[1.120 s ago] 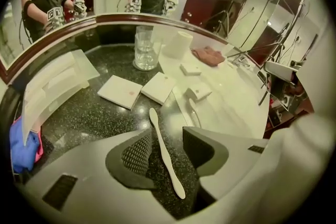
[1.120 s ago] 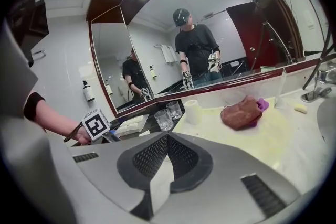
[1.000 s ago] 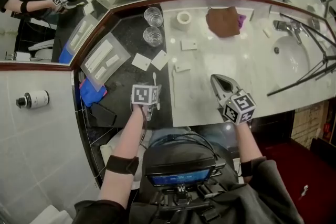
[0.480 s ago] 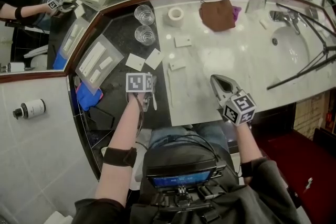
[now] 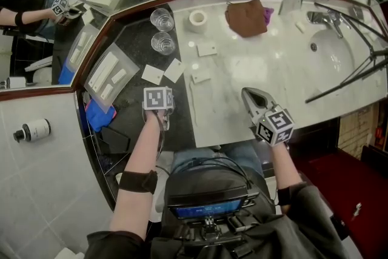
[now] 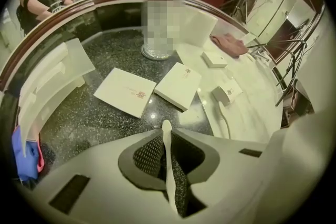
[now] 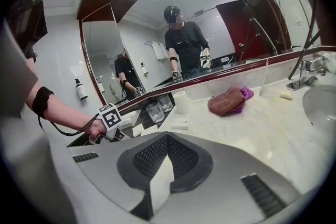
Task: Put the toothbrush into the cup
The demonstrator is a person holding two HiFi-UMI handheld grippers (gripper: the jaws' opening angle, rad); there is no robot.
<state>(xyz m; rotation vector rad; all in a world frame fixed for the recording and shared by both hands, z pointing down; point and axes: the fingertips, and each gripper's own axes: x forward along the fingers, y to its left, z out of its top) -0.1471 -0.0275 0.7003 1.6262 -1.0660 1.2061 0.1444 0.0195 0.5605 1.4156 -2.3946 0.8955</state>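
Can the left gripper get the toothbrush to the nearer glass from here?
Probably yes. The left gripper has just closed on the toothbrush; only flat white packets lie between it and the nearer glass, which stands upright.

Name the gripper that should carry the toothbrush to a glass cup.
Left. The left gripper has just closed its jaws on the toothbrush, and a glass cup stands just beyond it; the right gripper is shut, farther away.

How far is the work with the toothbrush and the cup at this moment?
Done: the left gripper has just closed its jaws on the toothbrush. In hand: that grip, low over the dark counter. Left: carry it to one of the glass cups and drop it in; they look empty. The right gripper is shut on a white scrap.
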